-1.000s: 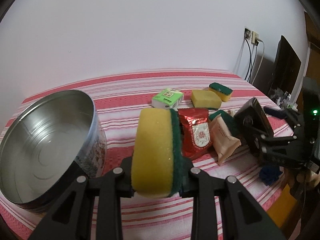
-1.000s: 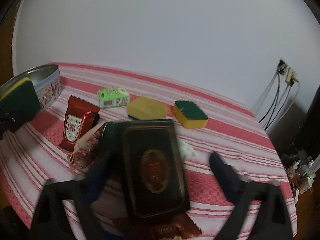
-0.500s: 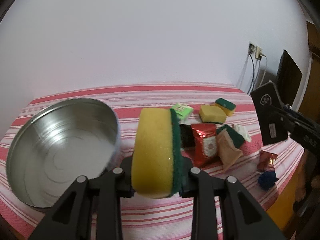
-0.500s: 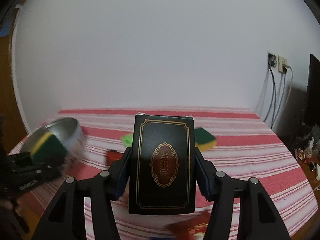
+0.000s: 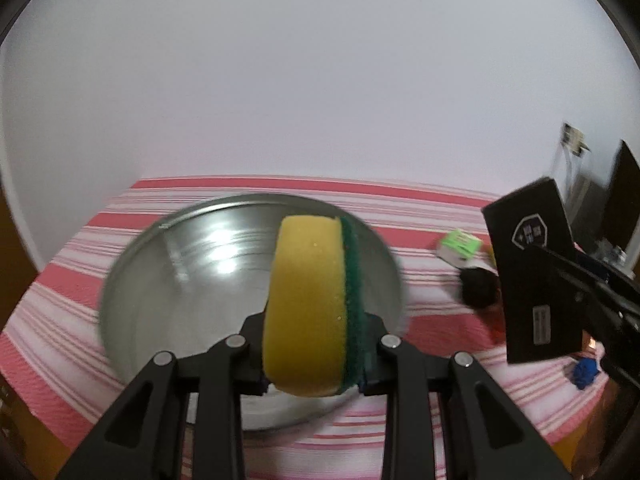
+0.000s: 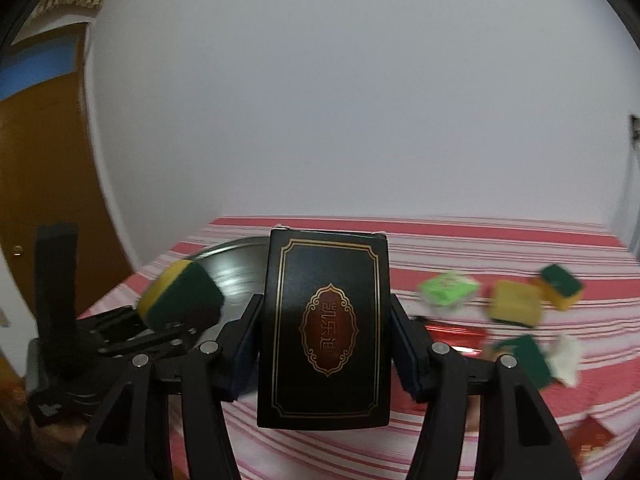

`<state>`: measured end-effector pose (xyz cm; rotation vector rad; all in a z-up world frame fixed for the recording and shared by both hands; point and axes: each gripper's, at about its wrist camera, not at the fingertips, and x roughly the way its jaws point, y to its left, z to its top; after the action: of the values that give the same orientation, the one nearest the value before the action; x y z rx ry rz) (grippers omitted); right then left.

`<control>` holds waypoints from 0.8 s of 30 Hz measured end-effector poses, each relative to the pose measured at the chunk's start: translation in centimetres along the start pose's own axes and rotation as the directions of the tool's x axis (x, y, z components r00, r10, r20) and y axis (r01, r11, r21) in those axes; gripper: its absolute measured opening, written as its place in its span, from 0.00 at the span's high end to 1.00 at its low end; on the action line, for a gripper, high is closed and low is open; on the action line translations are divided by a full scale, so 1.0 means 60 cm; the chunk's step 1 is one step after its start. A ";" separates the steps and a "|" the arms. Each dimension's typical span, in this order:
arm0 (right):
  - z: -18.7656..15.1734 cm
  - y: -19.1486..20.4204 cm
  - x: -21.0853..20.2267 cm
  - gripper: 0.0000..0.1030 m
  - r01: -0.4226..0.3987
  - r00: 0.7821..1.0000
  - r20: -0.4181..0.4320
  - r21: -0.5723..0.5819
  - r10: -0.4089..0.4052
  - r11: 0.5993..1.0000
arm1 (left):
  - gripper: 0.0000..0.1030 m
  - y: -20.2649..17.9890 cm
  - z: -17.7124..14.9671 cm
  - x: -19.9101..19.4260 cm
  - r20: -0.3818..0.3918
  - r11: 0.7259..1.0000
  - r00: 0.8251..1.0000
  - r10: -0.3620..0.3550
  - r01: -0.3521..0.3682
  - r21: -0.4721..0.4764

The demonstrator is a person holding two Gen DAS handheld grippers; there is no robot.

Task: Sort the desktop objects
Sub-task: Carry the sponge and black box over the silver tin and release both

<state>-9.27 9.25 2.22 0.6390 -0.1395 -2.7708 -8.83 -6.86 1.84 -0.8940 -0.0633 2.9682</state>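
My left gripper (image 5: pixel 316 344) is shut on a yellow sponge with a green scouring side (image 5: pixel 308 304) and holds it on edge above the round metal tin (image 5: pixel 160 292). My right gripper (image 6: pixel 324 356) is shut on a black box with gold trim (image 6: pixel 326 332) and holds it upright above the striped cloth. The box also shows in the left wrist view (image 5: pixel 532 276), right of the tin. The held sponge shows in the right wrist view (image 6: pixel 180 300) over the tin (image 6: pixel 236 264).
On the red-and-white striped cloth (image 6: pixel 480 240) lie a green carton (image 6: pixel 448 290), two more sponges (image 6: pixel 514 308) (image 6: pixel 560 286), a red packet (image 6: pixel 456 334), a green-and-white item (image 6: pixel 536 360) and a blue scrap (image 5: pixel 584 372). A wooden door (image 6: pixel 44 184) stands at left.
My left gripper has carried the sponge left, to over the tin. My right gripper has lifted the black box off the cloth and swung it left towards the tin.
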 end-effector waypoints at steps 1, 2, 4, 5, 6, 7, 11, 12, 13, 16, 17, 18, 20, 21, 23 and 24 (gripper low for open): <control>0.003 0.014 0.009 0.41 -0.011 1.000 0.002 -0.005 0.011 1.000 | 0.73 0.013 0.001 -0.001 0.003 1.000 1.000 0.019 -0.019 -0.010; 0.006 0.023 0.016 0.41 -0.020 1.000 0.004 -0.009 0.020 1.000 | 0.73 0.027 0.002 -0.001 0.003 0.999 0.999 0.038 -0.038 -0.022; 0.018 0.035 0.036 0.41 -0.055 0.998 0.007 -0.015 0.055 0.998 | 0.73 0.050 0.003 -0.001 0.001 0.997 0.998 0.064 -0.064 -0.041; 0.024 0.049 0.048 0.41 -0.078 0.997 0.007 -0.018 0.078 0.997 | 0.73 0.062 0.004 -0.001 0.000 0.995 0.997 0.078 -0.078 -0.054; 0.027 0.062 0.060 0.41 -0.091 0.996 0.007 -0.023 0.091 0.996 | 0.73 0.074 0.006 0.000 0.000 0.993 0.996 0.094 -0.094 -0.066; 0.029 0.073 0.067 0.41 -0.096 0.995 0.008 -0.028 0.096 0.995 | 0.73 0.081 0.007 0.000 0.000 0.992 0.995 0.104 -0.103 -0.074; 0.044 0.103 0.112 0.41 -0.097 0.995 0.007 -0.043 0.097 0.994 | 0.73 0.112 0.020 0.007 -0.004 0.984 0.988 0.151 -0.151 -0.098; 0.048 0.106 0.122 0.41 -0.099 0.995 0.005 -0.039 0.100 0.994 | 0.73 0.114 0.026 0.015 -0.007 0.982 0.987 0.162 -0.162 -0.099; 0.047 0.113 0.130 0.41 -0.100 0.995 0.005 -0.035 0.101 0.994 | 0.73 0.121 0.028 0.018 -0.010 0.979 0.984 0.176 -0.176 -0.098; 0.056 0.120 0.165 0.41 -0.079 0.997 -0.008 -0.027 0.079 0.997 | 0.73 0.133 0.036 0.034 -0.024 0.970 0.976 0.216 -0.218 -0.105; 0.059 0.121 0.179 0.41 -0.061 0.998 -0.014 -0.028 0.061 0.998 | 0.73 0.136 0.036 0.038 -0.029 0.968 0.974 0.225 -0.227 -0.104; 0.061 0.116 0.185 0.41 -0.054 0.998 -0.019 -0.025 0.053 0.998 | 0.73 0.139 0.037 0.044 -0.034 0.966 0.971 0.235 -0.238 -0.104; 0.061 0.115 0.202 0.41 -0.050 0.998 -0.031 -0.018 0.049 0.999 | 0.73 0.143 0.040 0.054 -0.047 0.963 0.968 0.245 -0.248 -0.103; 0.063 0.114 0.212 0.41 -0.045 0.998 -0.039 -0.017 0.045 0.999 | 0.73 0.144 0.041 0.061 -0.056 0.962 0.967 0.247 -0.252 -0.104; 0.065 0.114 0.229 0.41 -0.021 0.998 -0.052 -0.022 0.020 1.000 | 0.73 0.142 0.042 0.070 -0.071 0.960 0.965 0.253 -0.260 -0.101; 0.066 0.112 0.241 0.41 -0.008 0.998 -0.066 -0.022 0.006 1.000 | 0.73 0.143 0.043 0.074 -0.075 0.960 0.964 0.255 -0.262 -0.100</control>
<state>-21.67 -1.41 0.84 0.7216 -0.0964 -2.7369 -14.16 -15.24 1.11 -1.0848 -0.1166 3.2015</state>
